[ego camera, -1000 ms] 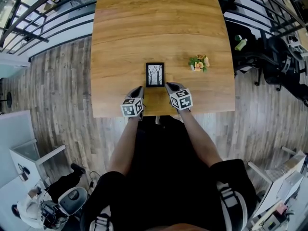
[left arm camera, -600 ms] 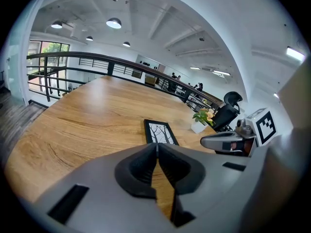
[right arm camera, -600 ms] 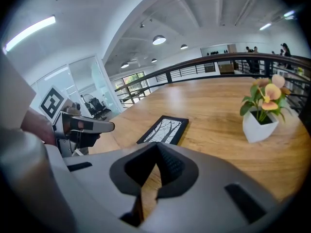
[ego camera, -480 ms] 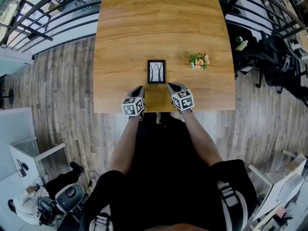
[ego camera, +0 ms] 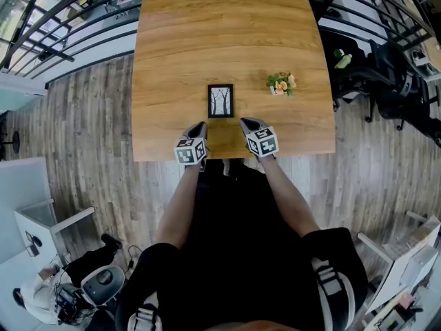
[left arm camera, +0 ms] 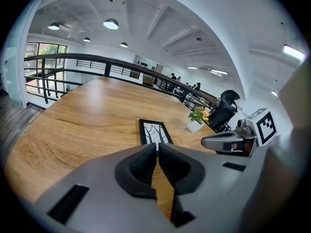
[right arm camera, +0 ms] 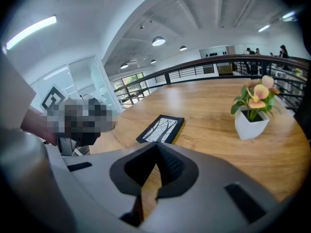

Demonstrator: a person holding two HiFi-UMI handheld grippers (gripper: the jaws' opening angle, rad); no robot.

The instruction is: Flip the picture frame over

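A small black picture frame (ego camera: pixel 221 101) with a drawing of bare trees lies flat and face up on the wooden table (ego camera: pixel 179 61). It also shows in the left gripper view as the frame (left arm camera: pixel 153 131) and in the right gripper view as the frame (right arm camera: pixel 162 128). My left gripper (ego camera: pixel 200 126) hovers near the table's front edge, just left of and nearer to me than the frame, shut and holding nothing. On the other side my right gripper (ego camera: pixel 244 123) is likewise shut and empty. Neither touches the frame.
A small white pot of orange flowers (ego camera: pixel 280 84) stands on the table to the right of the frame. Black railings (ego camera: pixel 62 26) run behind the table. An office chair and bags (ego camera: pixel 386 81) sit on the floor at right.
The grippers have stayed about where they were, near the table's front edge. The head view has shifted slightly, so the frame and flowerpot sit a little differently in it.
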